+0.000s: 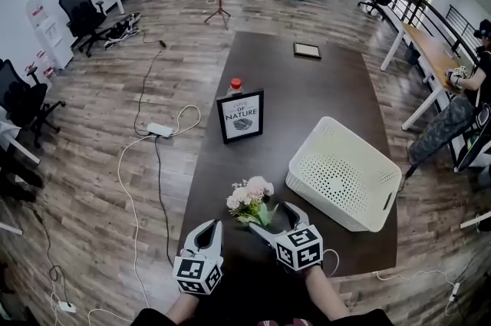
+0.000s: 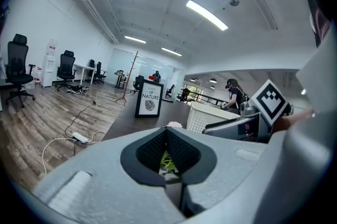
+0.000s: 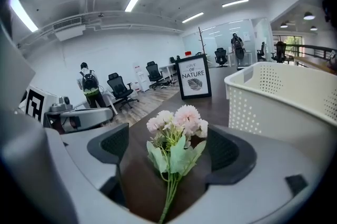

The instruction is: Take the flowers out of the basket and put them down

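A small bunch of pale pink flowers (image 1: 249, 198) with green leaves lies on the dark table (image 1: 307, 94), just left of the white perforated basket (image 1: 345, 175). My right gripper (image 1: 274, 222) stands wide open around the stems. In the right gripper view the flowers (image 3: 176, 130) lie between the pads without touching either, inside my right gripper (image 3: 174, 148). My left gripper (image 1: 204, 238) rests to the left of the bunch with its jaws together and nothing in them. The left gripper view looks past my left gripper (image 2: 169, 150) to the flowers (image 2: 173, 125) and the basket (image 2: 202, 115).
A framed "Love of Nature" sign (image 1: 241, 116) stands mid-table with a red-capped bottle (image 1: 235, 87) behind it. A dark tablet (image 1: 307, 50) lies at the far end. Cables and a power strip (image 1: 159, 130) run over the floor on the left. A person (image 1: 460, 113) sits at right.
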`<action>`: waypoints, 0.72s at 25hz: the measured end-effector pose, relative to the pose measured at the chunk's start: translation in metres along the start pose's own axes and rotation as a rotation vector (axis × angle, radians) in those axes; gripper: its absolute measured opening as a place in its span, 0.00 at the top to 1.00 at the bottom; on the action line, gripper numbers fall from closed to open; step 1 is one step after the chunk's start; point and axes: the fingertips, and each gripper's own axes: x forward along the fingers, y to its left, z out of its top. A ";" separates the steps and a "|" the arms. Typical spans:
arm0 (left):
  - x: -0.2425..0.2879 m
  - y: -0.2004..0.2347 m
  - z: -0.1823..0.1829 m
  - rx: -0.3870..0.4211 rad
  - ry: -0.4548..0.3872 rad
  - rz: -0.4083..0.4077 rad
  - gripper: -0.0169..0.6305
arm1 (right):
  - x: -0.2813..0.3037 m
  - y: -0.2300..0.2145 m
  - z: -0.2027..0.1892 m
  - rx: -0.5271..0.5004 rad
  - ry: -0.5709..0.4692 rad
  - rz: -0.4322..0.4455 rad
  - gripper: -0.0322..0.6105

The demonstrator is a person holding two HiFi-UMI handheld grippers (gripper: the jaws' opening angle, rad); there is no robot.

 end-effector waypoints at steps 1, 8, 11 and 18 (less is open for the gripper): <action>0.000 -0.002 0.002 0.008 -0.004 -0.007 0.96 | -0.003 0.001 0.004 0.001 -0.014 -0.001 0.23; 0.000 -0.011 0.000 0.023 -0.002 -0.018 0.96 | -0.024 -0.004 0.020 0.011 -0.084 -0.025 0.24; -0.003 -0.012 0.001 0.025 -0.005 -0.019 0.96 | -0.037 -0.003 0.024 0.016 -0.128 -0.035 0.24; -0.001 -0.017 0.002 0.050 -0.004 -0.032 0.96 | -0.058 0.001 0.028 0.008 -0.215 -0.027 0.24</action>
